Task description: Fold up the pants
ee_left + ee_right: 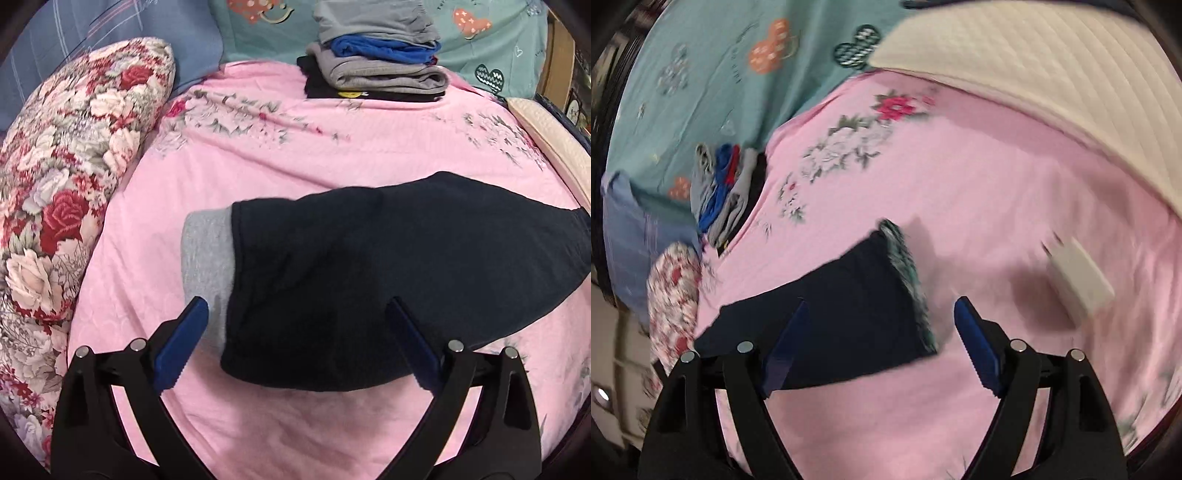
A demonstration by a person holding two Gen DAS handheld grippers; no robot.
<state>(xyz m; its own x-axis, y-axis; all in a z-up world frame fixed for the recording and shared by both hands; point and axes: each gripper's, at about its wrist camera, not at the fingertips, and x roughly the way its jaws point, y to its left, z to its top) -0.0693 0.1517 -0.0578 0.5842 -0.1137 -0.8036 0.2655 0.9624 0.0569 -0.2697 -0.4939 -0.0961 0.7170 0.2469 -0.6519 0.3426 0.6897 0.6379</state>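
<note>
Dark navy pants lie on the pink floral bedsheet, with a grey band at their left end. My left gripper is open and empty, hovering over the near edge of the pants with its blue fingers spread on either side. In the right wrist view the pants show a patterned teal band at their right end. My right gripper is open and empty above that end. This view is motion-blurred.
A stack of folded clothes sits at the far side of the bed. A floral pillow lies on the left. A cream quilt lies along the right. A small white object lies on the sheet.
</note>
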